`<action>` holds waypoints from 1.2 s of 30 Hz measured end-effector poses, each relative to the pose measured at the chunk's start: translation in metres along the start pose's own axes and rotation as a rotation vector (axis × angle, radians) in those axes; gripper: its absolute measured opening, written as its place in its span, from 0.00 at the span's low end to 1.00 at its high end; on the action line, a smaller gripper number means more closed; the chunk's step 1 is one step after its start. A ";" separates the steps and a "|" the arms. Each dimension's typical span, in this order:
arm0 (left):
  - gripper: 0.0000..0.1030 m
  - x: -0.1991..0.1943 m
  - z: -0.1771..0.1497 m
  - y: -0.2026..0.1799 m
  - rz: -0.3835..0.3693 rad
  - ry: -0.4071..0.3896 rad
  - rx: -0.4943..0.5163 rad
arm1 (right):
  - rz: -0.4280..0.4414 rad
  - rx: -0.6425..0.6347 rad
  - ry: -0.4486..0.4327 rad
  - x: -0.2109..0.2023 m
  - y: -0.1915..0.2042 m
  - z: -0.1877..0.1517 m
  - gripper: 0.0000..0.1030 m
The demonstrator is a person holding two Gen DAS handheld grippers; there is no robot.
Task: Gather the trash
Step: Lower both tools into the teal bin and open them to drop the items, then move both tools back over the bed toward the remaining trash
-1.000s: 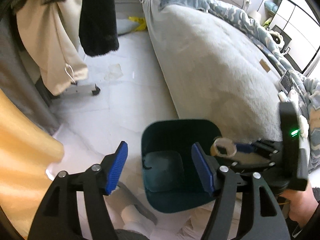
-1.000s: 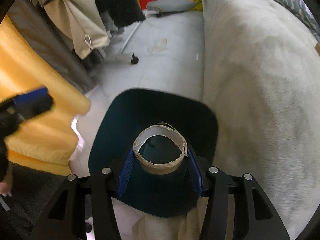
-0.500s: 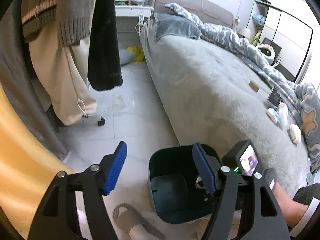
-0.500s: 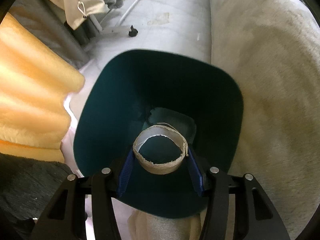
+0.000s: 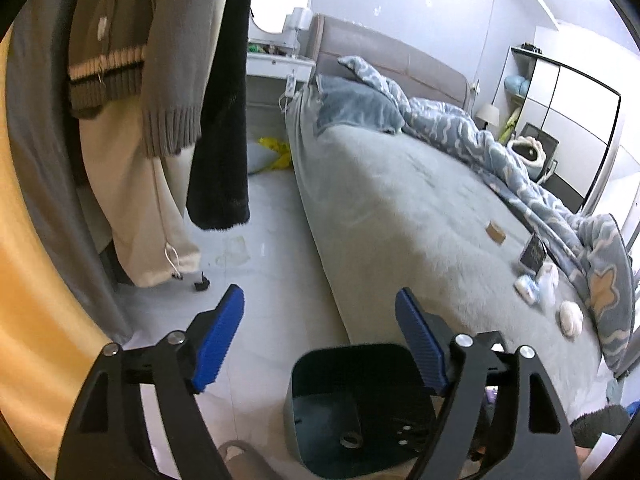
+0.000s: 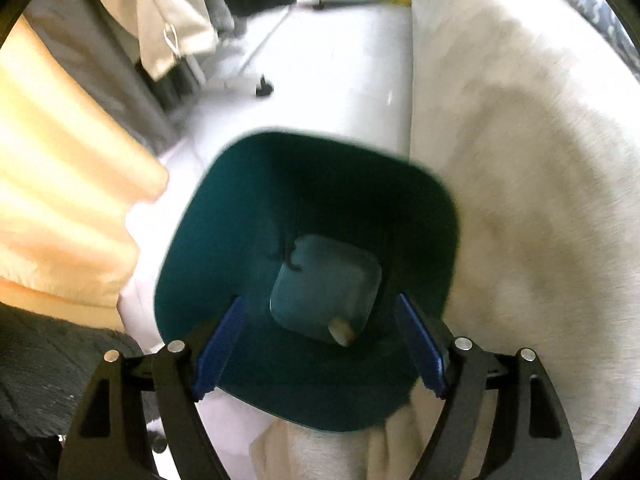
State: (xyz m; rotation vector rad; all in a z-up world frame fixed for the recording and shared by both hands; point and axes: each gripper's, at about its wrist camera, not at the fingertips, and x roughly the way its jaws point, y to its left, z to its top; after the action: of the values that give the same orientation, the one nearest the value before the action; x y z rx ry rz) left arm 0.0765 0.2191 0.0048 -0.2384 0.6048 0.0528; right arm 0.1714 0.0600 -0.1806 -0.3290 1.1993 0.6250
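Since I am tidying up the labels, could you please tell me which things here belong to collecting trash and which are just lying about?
Part of the job:
- dark green bin
- cardboard ring lying at its bottom
- right gripper, open above it
- scraps on the bed

Lying about:
- hanging clothes
- blue duvet
- yellow curtain

My right view is smeared, so the small pale thing (image 6: 341, 331) at the bottom of the bin (image 6: 240, 208) could be anything. In my left view my own gripper arm covers the bin's right side, and the frame's lower edge cuts its near rim. The little items on the bed (image 5: 400, 208), white lumps (image 5: 570, 316) and a dark card (image 5: 533, 254), are too small to identify.
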 end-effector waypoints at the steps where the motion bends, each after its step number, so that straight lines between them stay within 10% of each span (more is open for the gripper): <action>1: 0.80 -0.001 0.002 -0.001 0.004 -0.009 0.003 | -0.002 0.001 -0.029 -0.009 -0.002 0.001 0.77; 16: 0.87 0.003 0.018 -0.043 -0.057 -0.059 -0.016 | -0.086 0.060 -0.349 -0.107 -0.058 -0.004 0.84; 36: 0.89 0.032 0.012 -0.158 -0.153 -0.021 0.143 | -0.263 0.194 -0.463 -0.179 -0.169 -0.065 0.86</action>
State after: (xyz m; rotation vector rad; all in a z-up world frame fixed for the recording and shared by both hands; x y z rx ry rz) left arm 0.1282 0.0682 0.0292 -0.1447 0.5648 -0.1345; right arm 0.1848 -0.1579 -0.0496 -0.1602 0.7478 0.3265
